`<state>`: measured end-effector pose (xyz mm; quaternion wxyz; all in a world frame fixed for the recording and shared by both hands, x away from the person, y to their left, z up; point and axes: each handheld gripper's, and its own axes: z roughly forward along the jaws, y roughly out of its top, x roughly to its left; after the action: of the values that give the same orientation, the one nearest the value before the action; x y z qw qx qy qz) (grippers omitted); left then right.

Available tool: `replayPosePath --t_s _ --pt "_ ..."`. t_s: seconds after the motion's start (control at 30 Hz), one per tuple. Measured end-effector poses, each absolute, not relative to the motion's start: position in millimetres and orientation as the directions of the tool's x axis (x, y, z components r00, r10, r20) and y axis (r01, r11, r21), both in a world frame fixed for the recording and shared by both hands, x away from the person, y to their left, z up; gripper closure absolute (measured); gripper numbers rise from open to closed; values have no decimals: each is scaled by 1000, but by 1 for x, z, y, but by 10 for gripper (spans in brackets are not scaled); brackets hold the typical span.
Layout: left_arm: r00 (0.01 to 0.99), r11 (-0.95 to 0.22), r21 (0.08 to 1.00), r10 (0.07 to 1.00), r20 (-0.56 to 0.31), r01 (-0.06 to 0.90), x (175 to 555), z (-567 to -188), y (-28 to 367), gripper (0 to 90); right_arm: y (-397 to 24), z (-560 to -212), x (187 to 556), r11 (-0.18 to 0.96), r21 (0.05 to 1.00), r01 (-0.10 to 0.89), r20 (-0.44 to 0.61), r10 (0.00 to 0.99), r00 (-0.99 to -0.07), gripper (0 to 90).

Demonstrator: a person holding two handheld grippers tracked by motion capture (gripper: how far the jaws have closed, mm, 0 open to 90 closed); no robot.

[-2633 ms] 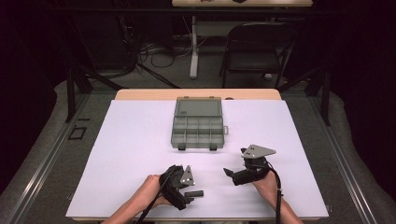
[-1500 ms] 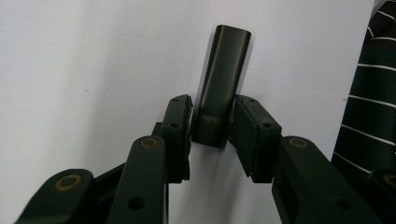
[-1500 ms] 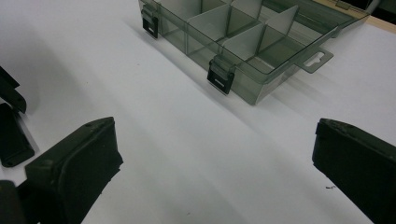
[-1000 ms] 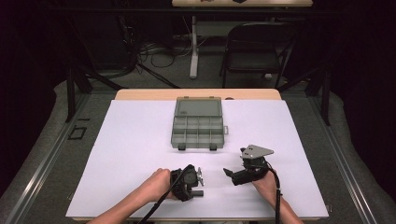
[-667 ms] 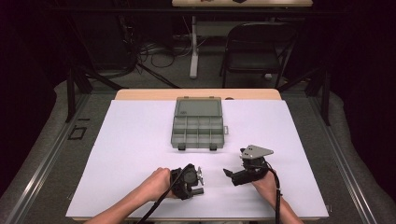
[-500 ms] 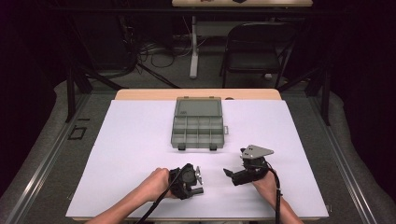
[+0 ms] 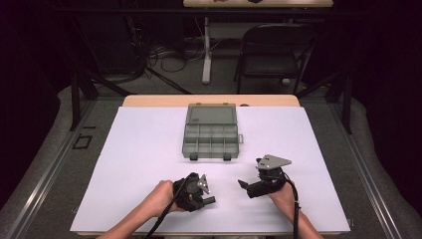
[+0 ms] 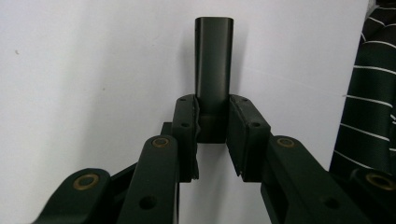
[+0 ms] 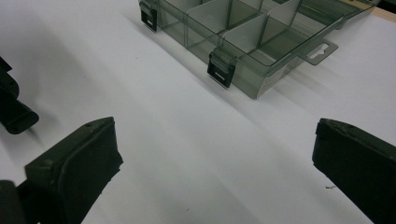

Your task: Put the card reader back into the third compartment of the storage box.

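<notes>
A black flat bar is now clamped in the just-closed left tool; the right tool is held apart, so lifting seems possible.

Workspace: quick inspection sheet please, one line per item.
Surface: white sheet over a wooden table, bare apart from the items below.
Job's things: black tube, clamped at its near end; open compartment box at centre, compartments look empty.
Clutter: nothing seen.
Grippers: left tool shut on the tube, lying low on the sheet; right tool wide open, aimed toward the box.
Cables: one trails from each tool; more on the floor behind.
Surroundings: dark room, folding chair beyond the table.
</notes>
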<state>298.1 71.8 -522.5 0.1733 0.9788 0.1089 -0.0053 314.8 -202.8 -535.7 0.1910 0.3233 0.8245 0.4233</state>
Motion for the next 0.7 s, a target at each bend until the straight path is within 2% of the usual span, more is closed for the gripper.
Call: replayPosePath --t_s 0.27,0.7 --pt "976 -886 413 217 -29 210 298 -519 75 730 -202 -536 315 432 822 371 -40 694 -719 0" --pt "970 -860 459 242 -14 221 300 -519 80 731 -203 -536 314 430 824 370 -39 694 -719 0"
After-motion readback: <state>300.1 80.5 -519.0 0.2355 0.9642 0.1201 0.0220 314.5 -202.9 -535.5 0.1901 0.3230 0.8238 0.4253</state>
